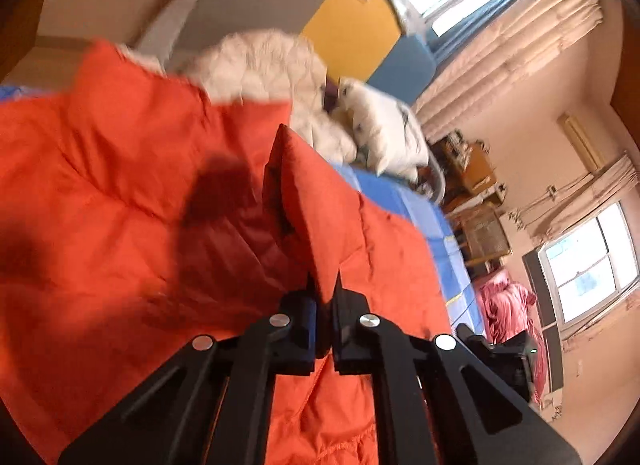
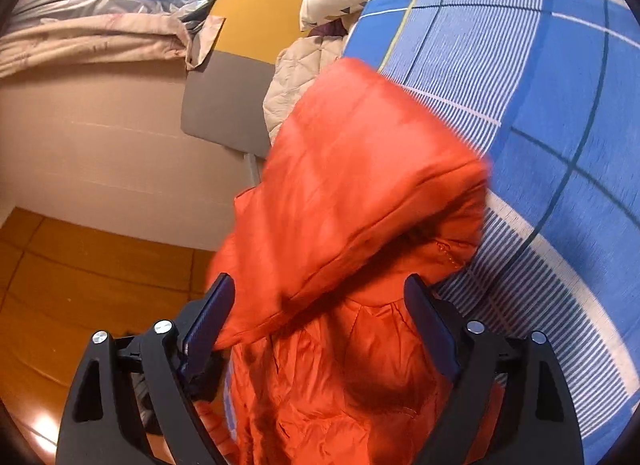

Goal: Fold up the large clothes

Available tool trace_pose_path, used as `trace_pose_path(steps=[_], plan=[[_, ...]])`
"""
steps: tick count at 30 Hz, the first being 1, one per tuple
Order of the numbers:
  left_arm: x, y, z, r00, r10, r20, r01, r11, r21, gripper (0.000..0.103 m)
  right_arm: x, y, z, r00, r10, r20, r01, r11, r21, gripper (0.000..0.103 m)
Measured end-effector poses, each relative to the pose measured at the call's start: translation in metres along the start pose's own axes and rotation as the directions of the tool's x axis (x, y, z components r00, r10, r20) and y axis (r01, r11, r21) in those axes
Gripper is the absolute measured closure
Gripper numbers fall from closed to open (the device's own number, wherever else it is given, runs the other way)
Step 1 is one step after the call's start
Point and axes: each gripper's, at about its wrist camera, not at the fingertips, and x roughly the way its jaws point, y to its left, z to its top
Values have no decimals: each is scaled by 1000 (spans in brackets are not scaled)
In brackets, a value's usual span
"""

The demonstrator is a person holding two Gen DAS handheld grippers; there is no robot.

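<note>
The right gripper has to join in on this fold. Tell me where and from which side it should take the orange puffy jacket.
Grip the folded edge of the orange puffy jacket that hangs between the open jaws of the right gripper. Come straight ahead from the floor side of the blue checked bedsheet: that edge forms a thin ridge there, probably easy to pinch.

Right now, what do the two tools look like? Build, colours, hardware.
Both match: matte black angular linkage arms with triangular cut-outs and round silver pivot pins. The left tool has black block-shaped finger mounts tapering to points. The right tool shows flat dark-blue pads on its fingers. No cables, markings or sleeves are visible.
</note>
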Motion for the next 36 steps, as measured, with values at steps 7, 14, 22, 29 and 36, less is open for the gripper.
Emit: trace_pose_path(steps=[7,14,22,29,36], plan=[[-72,41,5,993,68,100,-65,997,-36,99,8,4,0,999,33,16,-33,999,23,12],[-101,110,-14,978,192,79,-180,974,-136,99,18,18,-8,1000,-3,8,3,999,-39,12],[-105,152,-39,961,269,59,-252,945,-208,99,8,47,-32,980,-171,-104,135,949,-286,12],[-100,148,-37,953,297,62,-284,945,-165,99,1,101,-49,970,-242,-17,193,813,-549,12],[-102,141,-35,917,391,75,-385,919,-83,99,84,102,-39,866,-486,118,439,625,-646,17]])
